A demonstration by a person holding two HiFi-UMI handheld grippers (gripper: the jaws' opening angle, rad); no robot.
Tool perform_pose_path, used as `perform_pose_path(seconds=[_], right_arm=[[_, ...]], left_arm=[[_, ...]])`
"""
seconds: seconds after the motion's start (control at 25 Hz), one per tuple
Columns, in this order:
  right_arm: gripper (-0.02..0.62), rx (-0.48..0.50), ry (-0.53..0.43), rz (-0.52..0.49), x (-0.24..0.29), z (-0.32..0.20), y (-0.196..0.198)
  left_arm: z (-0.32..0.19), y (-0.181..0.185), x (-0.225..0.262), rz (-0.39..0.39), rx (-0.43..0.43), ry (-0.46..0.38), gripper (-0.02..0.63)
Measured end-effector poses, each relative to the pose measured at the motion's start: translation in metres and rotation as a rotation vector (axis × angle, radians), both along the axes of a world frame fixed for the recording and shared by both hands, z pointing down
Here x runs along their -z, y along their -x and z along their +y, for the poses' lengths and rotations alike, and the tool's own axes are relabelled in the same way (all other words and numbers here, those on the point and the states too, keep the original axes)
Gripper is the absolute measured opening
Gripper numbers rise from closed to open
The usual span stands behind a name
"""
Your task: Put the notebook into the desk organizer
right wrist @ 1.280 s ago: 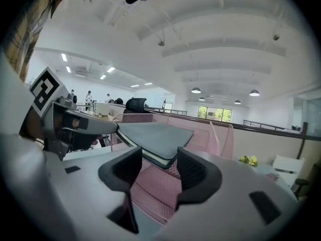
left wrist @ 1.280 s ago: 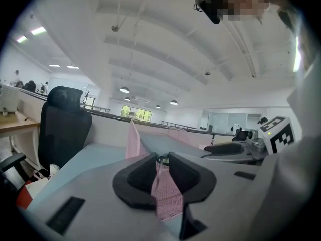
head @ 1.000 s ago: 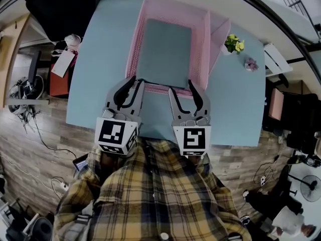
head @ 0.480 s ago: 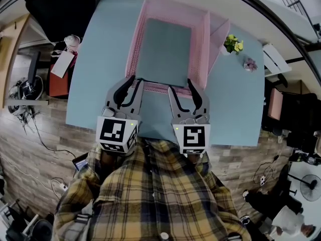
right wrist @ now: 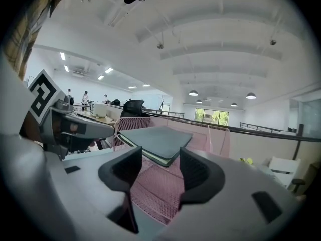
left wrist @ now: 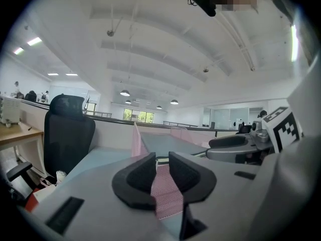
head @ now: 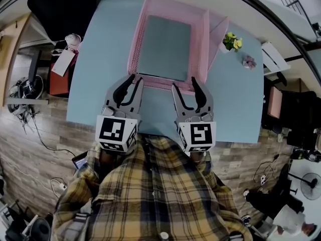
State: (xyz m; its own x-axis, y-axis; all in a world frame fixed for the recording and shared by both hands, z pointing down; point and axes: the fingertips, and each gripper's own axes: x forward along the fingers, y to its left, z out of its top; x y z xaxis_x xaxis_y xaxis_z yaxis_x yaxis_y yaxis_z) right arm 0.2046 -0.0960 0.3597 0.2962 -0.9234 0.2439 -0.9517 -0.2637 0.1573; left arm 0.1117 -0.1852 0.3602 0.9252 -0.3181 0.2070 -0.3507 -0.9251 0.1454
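Note:
The grey-green notebook (head: 164, 46) lies flat inside the pink mesh desk organizer (head: 202, 39) on the light blue table (head: 235, 102). My left gripper (head: 136, 78) sits at the organizer's front-left corner. In the left gripper view its jaws (left wrist: 161, 167) stand close together with pink mesh pinched between the pads, and the organizer's left wall (left wrist: 136, 142) rises just beyond. My right gripper (head: 184, 83) is open at the front rim, holding nothing. In the right gripper view its jaws (right wrist: 161, 172) hover over the mesh floor (right wrist: 160, 192), with the notebook (right wrist: 156, 137) just ahead.
A small pot of yellow flowers (head: 231, 41) and a purple flower (head: 249, 63) stand on the table right of the organizer. A black office chair (head: 55, 9) is beyond the table's left side. A red stand with white items (head: 64, 59) and cables sit on the floor at left.
My right gripper has shifted slightly to the right along the front rim. The organizer with the notebook sits a little farther from me. The left gripper has barely moved.

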Motion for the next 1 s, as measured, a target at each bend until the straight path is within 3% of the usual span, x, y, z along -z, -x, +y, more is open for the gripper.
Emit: perform_pose_path(seconds=[0.64,1.0], right_arm=[[0.224,0.008,-0.013,-0.118,-0.007,0.055,0.018],[0.139,-0.005,-0.047,-0.188,-0.017,0.089,0.024]], left_arm=[[0.038,0.033,0.002,-0.014,-0.042,-0.012,0.066],[0.061,0.041,-0.013,-0.049,-0.095,0.033,0.039]])
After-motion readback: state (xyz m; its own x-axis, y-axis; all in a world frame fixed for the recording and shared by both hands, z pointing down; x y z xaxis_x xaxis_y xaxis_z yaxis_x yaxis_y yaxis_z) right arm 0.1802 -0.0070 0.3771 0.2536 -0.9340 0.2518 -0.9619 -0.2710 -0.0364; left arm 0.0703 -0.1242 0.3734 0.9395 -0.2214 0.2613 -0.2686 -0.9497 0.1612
